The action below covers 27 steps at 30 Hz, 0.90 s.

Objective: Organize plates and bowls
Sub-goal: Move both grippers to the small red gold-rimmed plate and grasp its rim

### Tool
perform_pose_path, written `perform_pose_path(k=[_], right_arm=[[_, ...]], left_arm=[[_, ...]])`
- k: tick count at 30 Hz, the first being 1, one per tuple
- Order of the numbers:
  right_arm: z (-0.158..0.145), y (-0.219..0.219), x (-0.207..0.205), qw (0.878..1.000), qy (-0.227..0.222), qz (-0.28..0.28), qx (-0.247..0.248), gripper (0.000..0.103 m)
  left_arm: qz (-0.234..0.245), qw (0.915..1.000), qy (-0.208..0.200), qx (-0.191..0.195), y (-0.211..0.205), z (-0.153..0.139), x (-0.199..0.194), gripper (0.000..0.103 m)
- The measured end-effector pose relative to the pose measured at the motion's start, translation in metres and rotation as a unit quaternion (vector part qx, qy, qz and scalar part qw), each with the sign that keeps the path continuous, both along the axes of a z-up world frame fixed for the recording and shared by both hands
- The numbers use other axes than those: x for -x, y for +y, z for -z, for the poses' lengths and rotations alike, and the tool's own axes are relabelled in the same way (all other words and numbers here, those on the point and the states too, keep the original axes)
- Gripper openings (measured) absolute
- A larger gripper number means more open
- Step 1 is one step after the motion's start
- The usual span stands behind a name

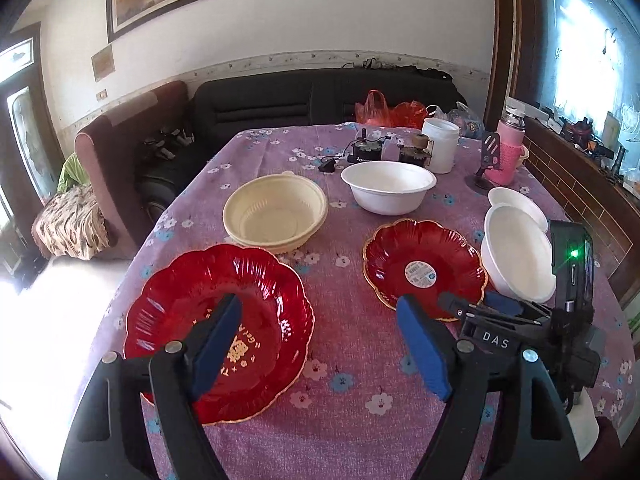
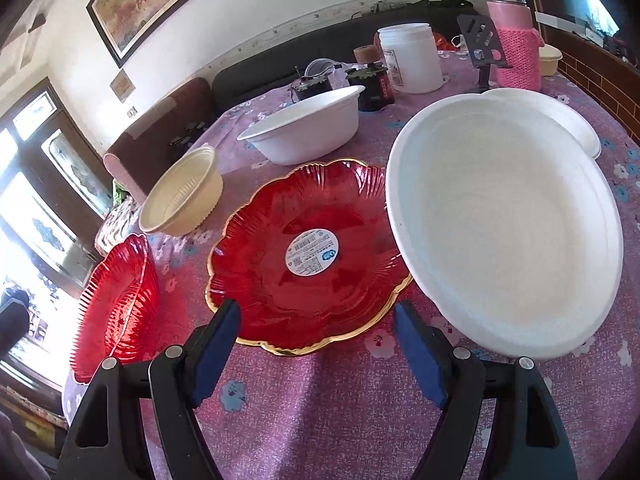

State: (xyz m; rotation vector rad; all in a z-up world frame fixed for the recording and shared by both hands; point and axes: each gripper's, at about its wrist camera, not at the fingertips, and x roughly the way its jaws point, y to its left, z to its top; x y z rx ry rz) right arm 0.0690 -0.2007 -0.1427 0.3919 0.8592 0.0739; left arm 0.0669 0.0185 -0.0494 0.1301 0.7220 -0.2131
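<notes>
A large red scalloped plate [image 1: 180, 320] lies near the table's left front. My left gripper [image 1: 318, 302] is open over its right rim, one pad above the plate and the other above the cloth. A smaller red gold-rimmed plate [image 2: 308, 256] with a round sticker lies just ahead of my open right gripper [image 2: 316, 308], whose jaws hold nothing. A white bowl [image 2: 504, 220] sits tilted at its right, its rim overlapping the plate's edge, with another white piece [image 2: 580, 128] behind it. A cream bowl [image 1: 276, 212] and a second white bowl [image 1: 388, 186] stand farther back.
At the back of the purple flowered tablecloth [image 1: 352, 360] stand a white jar [image 1: 440, 144], a pink knit-covered flask [image 1: 506, 152], a phone stand [image 1: 486, 160], small black devices [image 1: 368, 150] and red bags [image 1: 384, 110]. A sofa and an armchair lie beyond.
</notes>
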Motion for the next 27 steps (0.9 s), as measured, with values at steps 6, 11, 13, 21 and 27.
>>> perform_pose_path(k=[6, 11, 13, 21, 27], right_arm=[[0.003, -0.003, -0.011, 1.000, 0.020, 0.017, 0.001, 0.082], [0.009, 0.002, -0.018, 0.999, 0.027, 0.014, -0.012, 0.083], [0.013, 0.001, -0.024, 0.999, 0.033, 0.018, -0.019, 0.083], [0.016, -0.010, -0.020, 0.998, 0.021, 0.044, -0.027, 0.066], [0.019, -0.025, -0.018, 0.996, 0.020, 0.062, -0.058, 0.049]], left_arm=[[-0.052, 0.9974, -0.020, 0.046, 0.032, -0.025, -0.032, 0.079], [-0.054, 0.9964, -0.008, 0.065, 0.032, -0.031, -0.058, 0.080], [-0.036, 0.9966, 0.014, 0.073, 0.020, -0.024, -0.071, 0.080], [0.015, 0.9947, 0.097, 0.033, -0.052, 0.034, -0.119, 0.074], [0.011, 0.9878, 0.154, 0.019, -0.077, 0.074, -0.152, 0.061]])
